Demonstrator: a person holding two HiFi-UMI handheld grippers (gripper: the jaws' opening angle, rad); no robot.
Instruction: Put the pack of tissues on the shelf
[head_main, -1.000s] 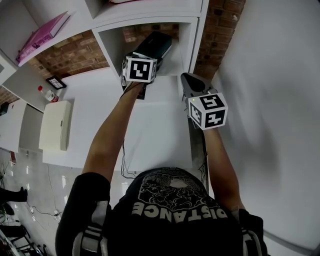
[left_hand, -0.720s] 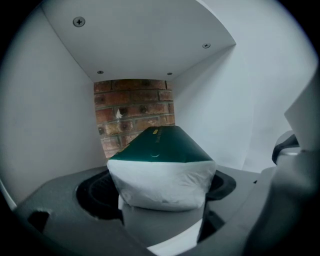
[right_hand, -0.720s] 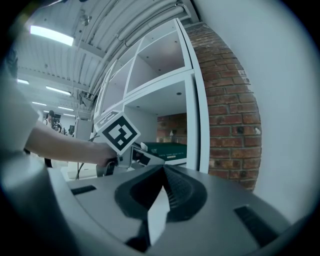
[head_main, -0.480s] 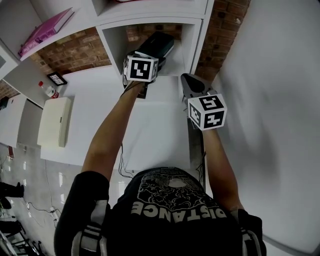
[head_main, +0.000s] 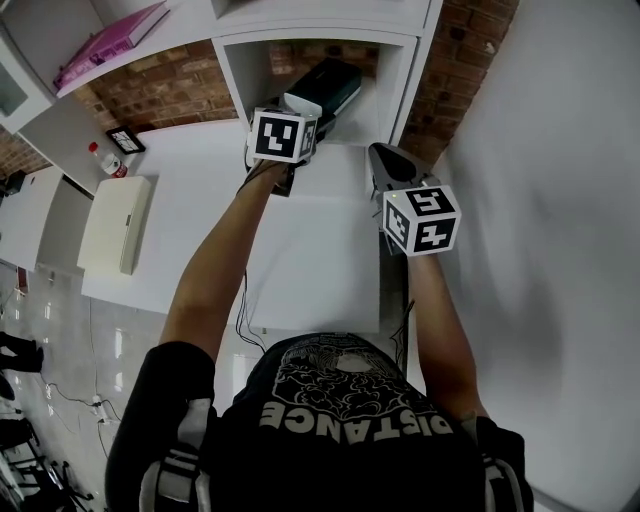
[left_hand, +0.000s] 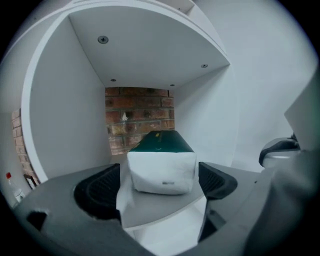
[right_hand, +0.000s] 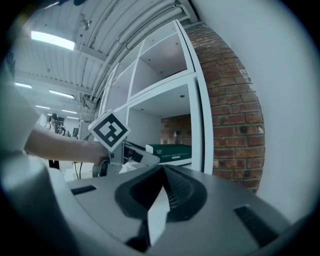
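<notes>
The pack of tissues (left_hand: 162, 170), white at its near end and dark green on top, lies on the floor of the white shelf cubby (left_hand: 165, 210) in front of a brick back wall. My left gripper (left_hand: 160, 189) is at the cubby's mouth with its jaws open. They have just been opening, and the pack's near end sits between the black pads (left_hand: 97, 190) without touching them. From above, the pack (head_main: 325, 88) lies just beyond the left gripper (head_main: 300, 112). My right gripper (head_main: 385, 162) hangs shut and empty beside the shelf's right post, its pads (right_hand: 172, 187) meeting.
A pink book (head_main: 110, 45) lies on a higher shelf at the left. On the white counter (head_main: 300, 250) are a cream box (head_main: 115, 225), a red-capped bottle (head_main: 105, 160) and a small frame (head_main: 125, 140). A brick pillar (head_main: 460, 70) and a white wall close off the right.
The head view has shifted a little. Both hands stay about where they were, and the pack lies still in the cubby.
</notes>
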